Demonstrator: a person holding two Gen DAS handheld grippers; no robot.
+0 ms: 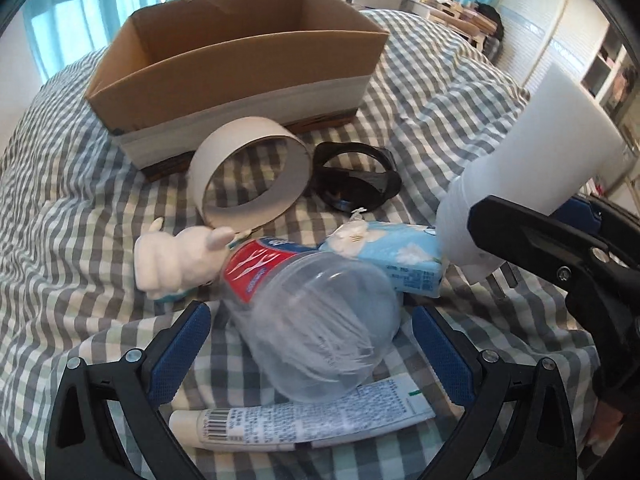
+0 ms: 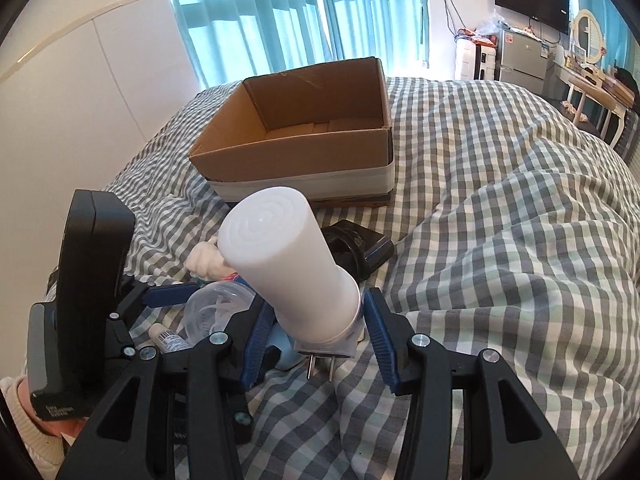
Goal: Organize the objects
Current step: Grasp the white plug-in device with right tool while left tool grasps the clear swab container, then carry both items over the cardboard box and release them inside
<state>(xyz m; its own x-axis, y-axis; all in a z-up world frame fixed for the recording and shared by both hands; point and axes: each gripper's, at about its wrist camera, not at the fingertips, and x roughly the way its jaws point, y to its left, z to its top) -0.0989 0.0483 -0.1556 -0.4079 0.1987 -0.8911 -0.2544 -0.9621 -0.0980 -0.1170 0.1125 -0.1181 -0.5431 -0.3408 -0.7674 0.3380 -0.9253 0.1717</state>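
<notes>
A clear plastic bottle (image 1: 320, 344) with a red label lies on the checked quilt. My left gripper (image 1: 310, 310) straddles it, open, with both blue pads clear of its sides. Off the bed, my right gripper (image 2: 318, 302) is shut on the base of a white cylindrical plug-in lamp (image 2: 288, 264), whose two prongs stick out below. That lamp (image 1: 532, 152) shows at the right of the left wrist view. An open cardboard box (image 1: 240, 52) stands behind the pile, its inside bare in the right wrist view (image 2: 288, 164).
Around the bottle lie a white tape ring (image 1: 224, 136), a black strap-like object (image 1: 360, 184), a white plush toy (image 1: 172, 256), a blue tissue pack (image 1: 404, 260) and a toothpaste tube (image 1: 304, 416). The rumpled quilt (image 2: 500, 240) spreads to the right. A fridge and desk stand beyond.
</notes>
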